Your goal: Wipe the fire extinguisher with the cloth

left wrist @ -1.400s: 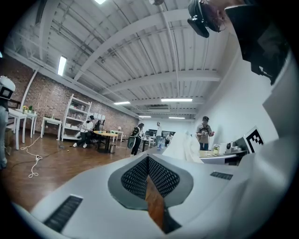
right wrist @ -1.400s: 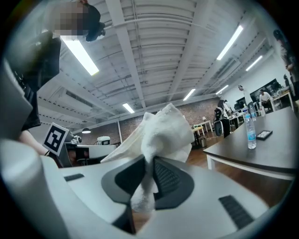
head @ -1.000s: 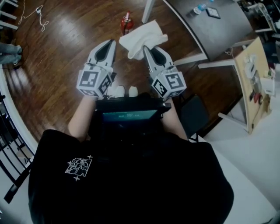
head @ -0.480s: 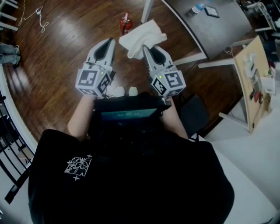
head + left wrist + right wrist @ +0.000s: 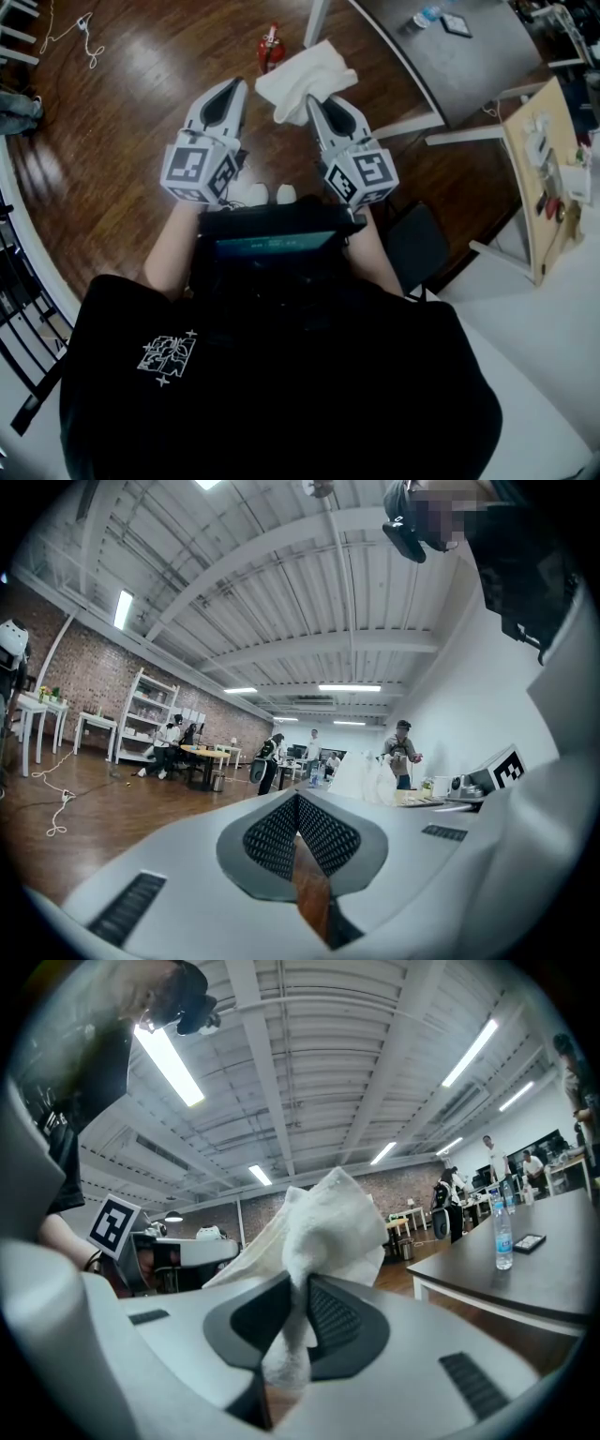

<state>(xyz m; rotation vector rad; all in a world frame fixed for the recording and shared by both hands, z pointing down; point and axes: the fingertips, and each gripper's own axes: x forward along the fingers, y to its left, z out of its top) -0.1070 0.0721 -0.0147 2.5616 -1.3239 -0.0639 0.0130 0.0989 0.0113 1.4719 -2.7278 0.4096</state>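
A small red fire extinguisher [image 5: 271, 50] stands on the wooden floor ahead of me, apart from both grippers. My right gripper [image 5: 312, 100] is shut on a white cloth [image 5: 305, 82], which hangs bunched over its tip; in the right gripper view the cloth [image 5: 314, 1241] is pinched between the jaws of the right gripper [image 5: 298, 1309]. My left gripper [image 5: 232, 86] is held level beside it, to the left, with its jaws together and nothing in them. In the left gripper view the left gripper [image 5: 296, 810] points across the room; the extinguisher is out of that view.
A dark table [image 5: 469, 66] on white legs stands at the right, with a water bottle [image 5: 427, 17] and a flat dark device [image 5: 457, 27] on it. A wooden board [image 5: 544, 178] leans at far right. A railing [image 5: 23, 281] curves along the left. People stand far across the room.
Both grippers have shifted very slightly; the cloth stays held in the right one and the extinguisher has not moved.
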